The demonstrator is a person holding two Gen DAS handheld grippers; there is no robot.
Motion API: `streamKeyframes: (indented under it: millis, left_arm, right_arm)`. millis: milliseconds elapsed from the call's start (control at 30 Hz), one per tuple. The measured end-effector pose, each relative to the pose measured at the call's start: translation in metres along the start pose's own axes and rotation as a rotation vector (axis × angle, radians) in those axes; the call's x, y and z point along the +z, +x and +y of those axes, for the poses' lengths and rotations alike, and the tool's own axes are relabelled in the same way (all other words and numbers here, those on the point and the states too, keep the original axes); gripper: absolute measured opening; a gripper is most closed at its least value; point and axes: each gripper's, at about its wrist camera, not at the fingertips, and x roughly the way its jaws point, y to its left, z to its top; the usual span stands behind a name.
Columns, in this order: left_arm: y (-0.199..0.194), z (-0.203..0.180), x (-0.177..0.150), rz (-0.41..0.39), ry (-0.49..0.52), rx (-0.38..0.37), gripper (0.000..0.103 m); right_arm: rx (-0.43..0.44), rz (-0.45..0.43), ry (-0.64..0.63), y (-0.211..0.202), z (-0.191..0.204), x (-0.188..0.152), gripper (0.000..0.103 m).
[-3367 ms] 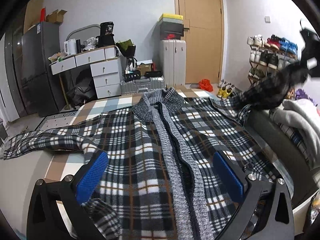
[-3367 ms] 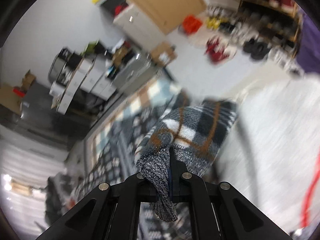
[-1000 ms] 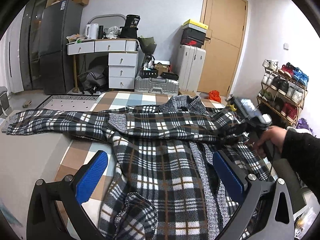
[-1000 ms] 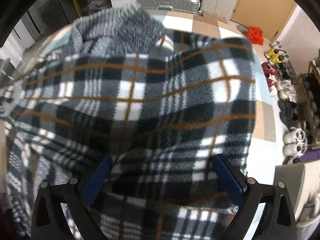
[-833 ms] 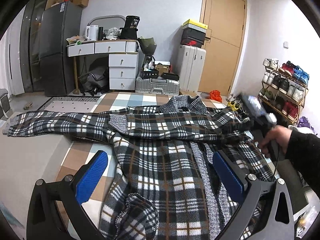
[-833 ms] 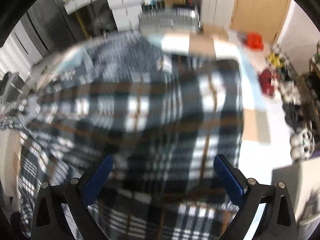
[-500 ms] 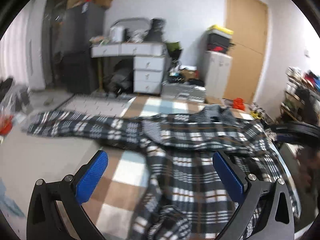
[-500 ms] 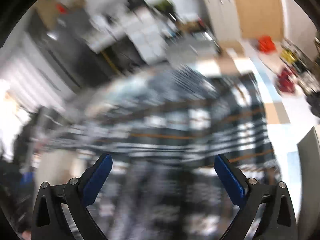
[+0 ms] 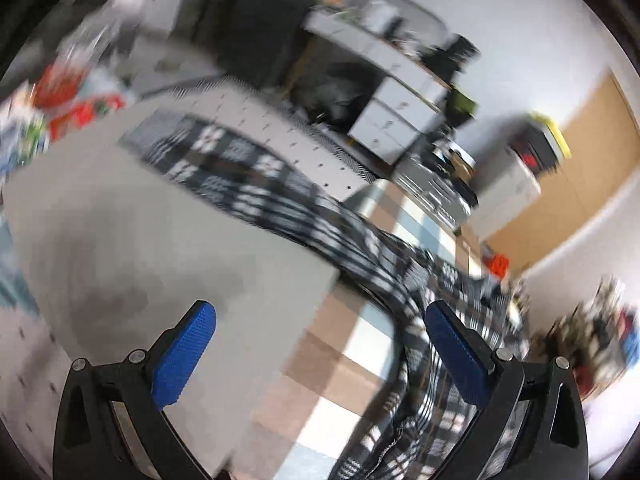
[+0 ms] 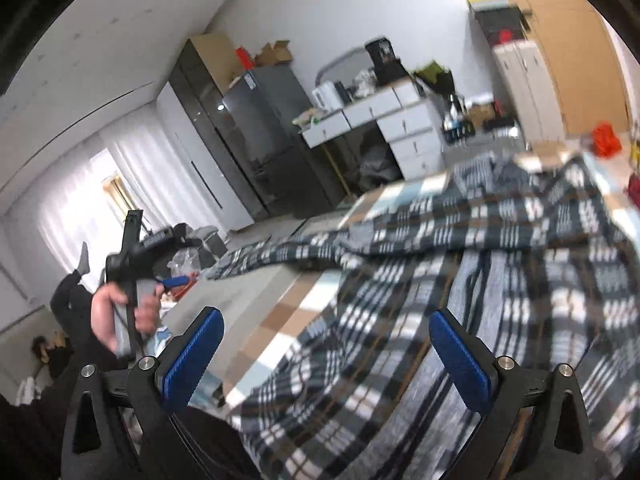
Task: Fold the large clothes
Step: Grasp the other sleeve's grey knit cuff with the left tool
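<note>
Nearest the right wrist camera: right gripper [image 10: 324, 344], blue pads spread wide, nothing between them, held above the garment.
Left gripper [image 9: 318, 344]: jaws likewise parted and empty (left wrist view is heavily motion-blurred), tilted over a grey surface [image 9: 160, 248].
Left hand [image 10: 120, 312]: seen from the right wrist camera at far left, wrapped round the grip of its tool, off the side of the bed.
Plaid jacket [image 10: 460, 280]: black, white and grey check with brown lines, spread across the checked bed cover [image 10: 280, 320]; one sleeve [image 10: 264, 256] stretches leftward beyond the body.
Far side: white drawer desk [image 10: 384, 128] against the wall, dark refrigerator [image 10: 260, 136] to its left.
Far right: white suitcase [image 10: 524, 80] beside a wooden door [image 10: 580, 40].
</note>
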Motion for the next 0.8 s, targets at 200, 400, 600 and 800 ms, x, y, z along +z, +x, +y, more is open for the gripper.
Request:
streamKeyframes:
  millis: [200,400,600,800]
  left_arm:
    - [0.022,0.070,0.051,-0.001,-0.224,-0.017,0.102]
    - [0.053,0.127,0.091,0.008,-0.394,-0.049,0.102]
    - [0.068,0.154,0.101,0.007,-0.486,-0.142,0.102]
    - [0.082,0.167,0.103,0.028,-0.523,-0.266,0.102]
  right_arm:
    - [0.016,0.047,0.037,0.003,0.003,-0.016,0.103]
    - [0.005,0.057,0.045,0.003,-0.003,-0.019,0.103]
    - [-0.020,0.035,0.063,0.008,-0.012,-0.018,0.103]
    - [-0.014,0.028,0.087,0.013,-0.015,-0.016,0.103]
